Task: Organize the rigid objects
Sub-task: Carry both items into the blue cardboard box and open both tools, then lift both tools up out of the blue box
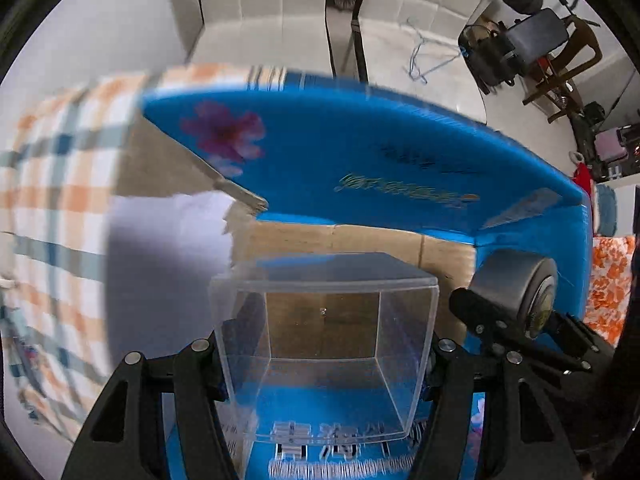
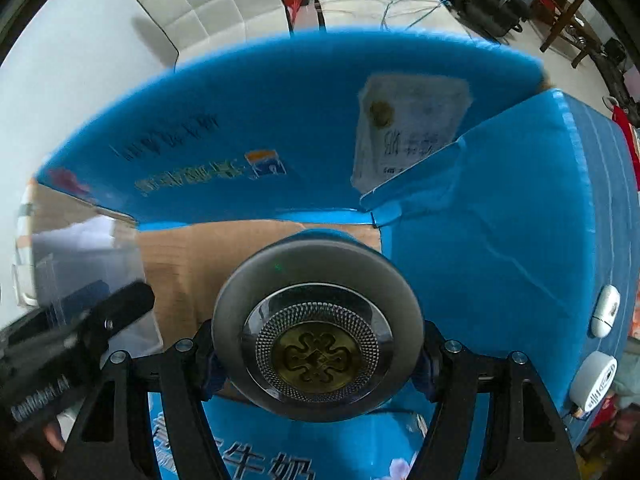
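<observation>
The clear plastic box [image 1: 324,344] sat clamped between the fingers of the left gripper [image 1: 324,354], its open mouth turned toward the camera, held over the open blue cardboard carton [image 1: 360,140]; the jaws pressed on its two side walls. Just to its right the round grey metal tin [image 2: 318,332], with a gold embossed emblem in its lid, was pinched between the fingers of the right gripper [image 2: 318,354], jaws closed on its rim, and it too hung above the carton's mouth, near the right-hand flap. Both pieces appeared to be at the placing step: carried over the carton but not yet set down on its brown inner floor [image 1: 360,240], which showed bare between the flaps. The next move would likely call for lowering each piece straight down past the raised flaps, keeping the two grippers apart so they did not knock together, and letting go only once the base rested flat; the box's thin slick walls might slip or flex if the squeeze eased early. By count there were one clear box, one tin, one carton and two grippers. Outside the carton lay a checked orange and blue cloth [image 1: 60,200] at the left, and two small white gadgets [image 2: 596,380] beside the carton's right wall. Beyond stood white padded chairs [image 1: 260,8].
</observation>
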Available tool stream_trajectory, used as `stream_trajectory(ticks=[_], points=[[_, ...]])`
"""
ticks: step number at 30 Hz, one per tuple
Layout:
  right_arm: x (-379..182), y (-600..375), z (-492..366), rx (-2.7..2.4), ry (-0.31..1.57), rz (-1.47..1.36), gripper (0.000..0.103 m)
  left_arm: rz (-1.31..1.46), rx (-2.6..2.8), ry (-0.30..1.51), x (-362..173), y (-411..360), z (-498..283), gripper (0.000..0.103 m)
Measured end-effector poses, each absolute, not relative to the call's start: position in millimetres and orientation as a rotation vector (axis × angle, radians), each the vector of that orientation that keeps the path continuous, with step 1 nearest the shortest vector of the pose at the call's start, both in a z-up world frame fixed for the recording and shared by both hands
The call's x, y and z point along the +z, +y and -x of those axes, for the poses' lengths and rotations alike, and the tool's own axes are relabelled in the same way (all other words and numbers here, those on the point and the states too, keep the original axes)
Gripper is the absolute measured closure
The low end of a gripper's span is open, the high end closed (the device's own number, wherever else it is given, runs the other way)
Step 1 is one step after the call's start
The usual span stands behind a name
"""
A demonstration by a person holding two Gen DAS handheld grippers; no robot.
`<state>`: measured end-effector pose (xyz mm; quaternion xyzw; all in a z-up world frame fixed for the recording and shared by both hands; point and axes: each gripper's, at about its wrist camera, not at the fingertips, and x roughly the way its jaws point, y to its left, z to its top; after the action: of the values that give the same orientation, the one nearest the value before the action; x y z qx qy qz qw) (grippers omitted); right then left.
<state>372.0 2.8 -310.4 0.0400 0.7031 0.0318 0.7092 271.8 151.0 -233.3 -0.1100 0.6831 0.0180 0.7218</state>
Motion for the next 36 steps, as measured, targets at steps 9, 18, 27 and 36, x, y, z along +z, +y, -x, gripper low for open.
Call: stream_trajectory(ticks=[9,18,27,36], points=[[-328,11,-370,0.141,1.600,-0.081,0.029,0.334,-0.091,1.565,-266,138,-297,0.042],[-329,18,-384,0.135,1.585,-0.025,0.021,0.275,-0.151,1.627,-279,112,-313,0.042],[-305,20,-375,0.108,1.554,0.000,0.007,0.229,-0.080,1.609,-260,110,-312,0.004],[-263,26,-328,0.068,1.486,0.029,0.006,0.165,-0.016,1.495,-220,125,-263,0.004]])
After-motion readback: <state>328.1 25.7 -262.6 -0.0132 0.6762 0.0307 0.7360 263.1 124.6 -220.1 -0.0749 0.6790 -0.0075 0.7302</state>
